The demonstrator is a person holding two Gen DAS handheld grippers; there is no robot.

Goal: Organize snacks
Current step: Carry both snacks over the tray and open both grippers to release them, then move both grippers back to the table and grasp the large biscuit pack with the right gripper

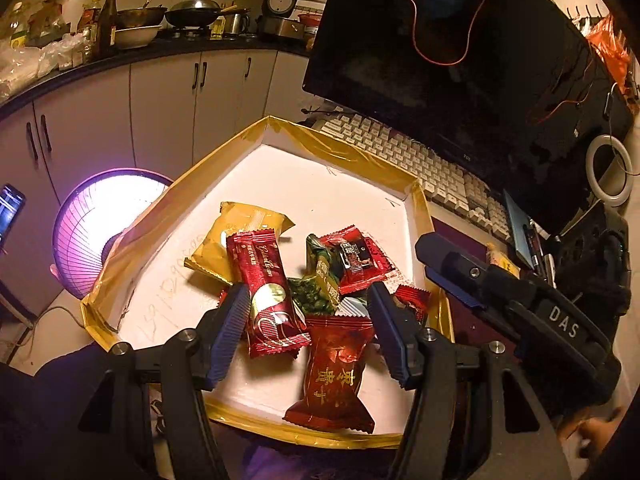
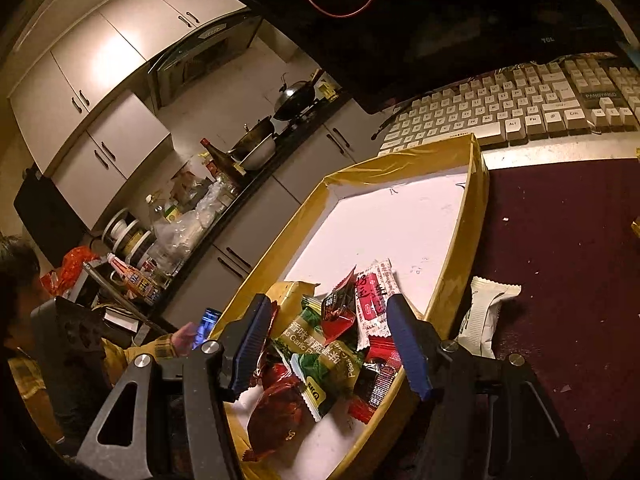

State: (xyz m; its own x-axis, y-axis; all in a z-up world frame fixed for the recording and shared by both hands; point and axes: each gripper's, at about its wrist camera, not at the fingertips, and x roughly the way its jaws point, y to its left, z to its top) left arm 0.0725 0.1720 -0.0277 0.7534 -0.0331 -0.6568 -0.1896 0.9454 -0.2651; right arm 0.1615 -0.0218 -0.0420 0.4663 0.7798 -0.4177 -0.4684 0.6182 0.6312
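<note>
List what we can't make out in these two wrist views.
- Left view: snacks under the pile in the tray, covered by the long red packet and the left tool's fingers.
- Right view: white packet outside the tray, lower end behind the right tool.
- Packet print: mostly too small.

Green pea packet [image 1: 316, 300]: mostly buried under red wrappers, print unreadable in the left wrist view. Small red packet [image 1: 412, 300] half hidden behind a blue finger pad [image 1: 390, 332]. Monitor [image 2: 440, 20] cut off by the top edge. White snack bar [image 2: 486, 316]: label too small to read.
</note>
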